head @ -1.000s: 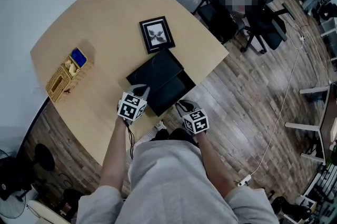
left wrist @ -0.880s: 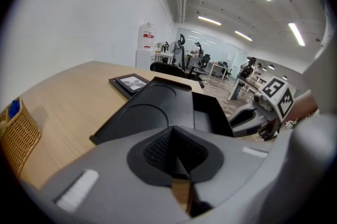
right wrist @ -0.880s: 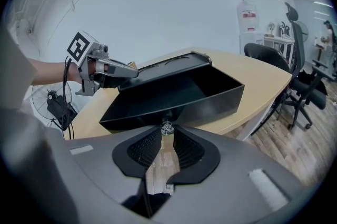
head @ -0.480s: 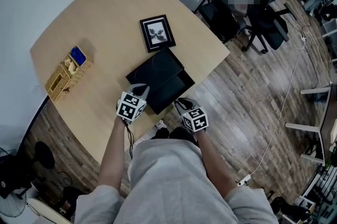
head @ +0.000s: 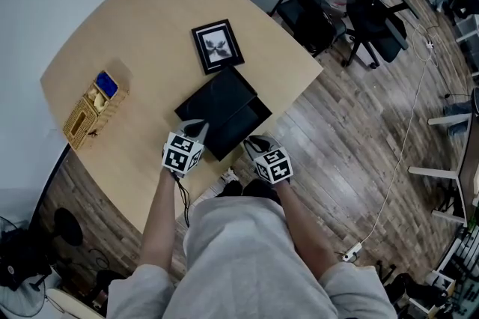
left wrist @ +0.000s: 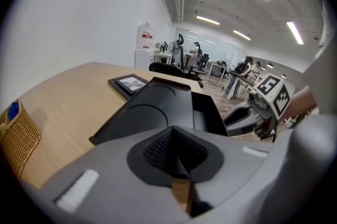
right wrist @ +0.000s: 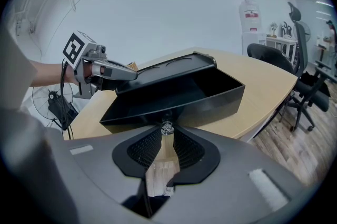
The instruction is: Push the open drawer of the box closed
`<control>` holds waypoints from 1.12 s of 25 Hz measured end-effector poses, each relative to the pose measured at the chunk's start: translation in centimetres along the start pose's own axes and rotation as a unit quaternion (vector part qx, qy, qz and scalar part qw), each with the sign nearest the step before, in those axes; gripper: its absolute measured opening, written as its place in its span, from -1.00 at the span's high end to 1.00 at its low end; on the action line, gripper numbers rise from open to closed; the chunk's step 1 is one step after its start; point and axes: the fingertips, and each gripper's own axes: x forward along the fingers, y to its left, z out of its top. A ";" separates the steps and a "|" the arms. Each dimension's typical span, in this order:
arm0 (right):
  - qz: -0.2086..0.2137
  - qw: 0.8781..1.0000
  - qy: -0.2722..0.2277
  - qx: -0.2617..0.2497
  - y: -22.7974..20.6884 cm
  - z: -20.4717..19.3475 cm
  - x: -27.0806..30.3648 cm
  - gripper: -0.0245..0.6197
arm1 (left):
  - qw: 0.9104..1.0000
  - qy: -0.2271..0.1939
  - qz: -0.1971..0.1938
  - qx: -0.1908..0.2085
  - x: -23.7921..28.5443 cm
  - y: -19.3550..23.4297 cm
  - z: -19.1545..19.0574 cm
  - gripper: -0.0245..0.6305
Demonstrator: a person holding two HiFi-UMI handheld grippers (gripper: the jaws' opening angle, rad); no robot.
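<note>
The black box [head: 215, 102] sits on the wooden tabletop [head: 142, 25] by the edge nearest the person, about midway along it. Its drawer [head: 251, 117] stands part open, projecting toward that near edge.

Left gripper [head: 196, 129] — jaws pressed together, nothing between them. Its tips rest at the box's near left corner.

Right gripper [head: 251, 141] — jaws drawn almost fully together, the tips set at the small metal knob [right wrist: 167, 128] on the drawer front. A narrow strip of tabletop shows between the pads behind the tips.

A framed picture [head: 217, 46] lies flat just beyond the box, toward the far edge. A wicker basket [head: 90, 111] stands well apart, near the left corner of the tabletop.
</note>
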 end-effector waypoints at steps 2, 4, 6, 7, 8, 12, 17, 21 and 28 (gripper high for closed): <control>0.000 1.000 0.000 0.000 0.0 0.1 0.1 0.70 | 1.000 0.000 0.000 0.000 0.0 0.0 0.0 0.77; 0.000 1.000 0.000 -0.001 0.1 0.2 0.3 0.70 | 1.000 0.000 0.000 0.000 0.1 0.0 -0.1 0.77; 0.000 1.000 0.000 -0.001 0.1 0.3 0.5 0.70 | 1.000 0.000 0.000 0.000 0.1 0.0 -0.1 0.77; 0.000 1.000 0.000 -0.001 0.1 0.3 0.6 0.70 | 1.000 -0.001 0.000 -0.001 0.1 0.0 -0.1 0.77; 0.000 1.000 0.000 0.000 0.1 0.3 0.7 0.70 | 1.000 -0.001 0.000 -0.001 0.1 0.0 -0.2 0.77; 0.002 1.000 0.000 0.003 0.2 0.4 0.7 0.70 | 1.000 -0.001 0.001 -0.004 0.0 0.0 -0.1 0.77; 0.003 1.000 -0.001 0.000 0.1 0.9 1.1 0.70 | 1.000 -0.003 0.001 -0.005 0.0 0.0 -0.1 0.77; 0.003 1.000 -0.001 0.002 0.1 1.2 1.3 0.70 | 1.000 -0.003 0.000 -0.006 0.0 0.0 0.0 0.77; 0.001 1.000 -0.002 0.004 0.1 1.6 1.8 0.70 | 1.000 -0.002 -0.001 -0.005 0.1 0.0 -0.1 0.77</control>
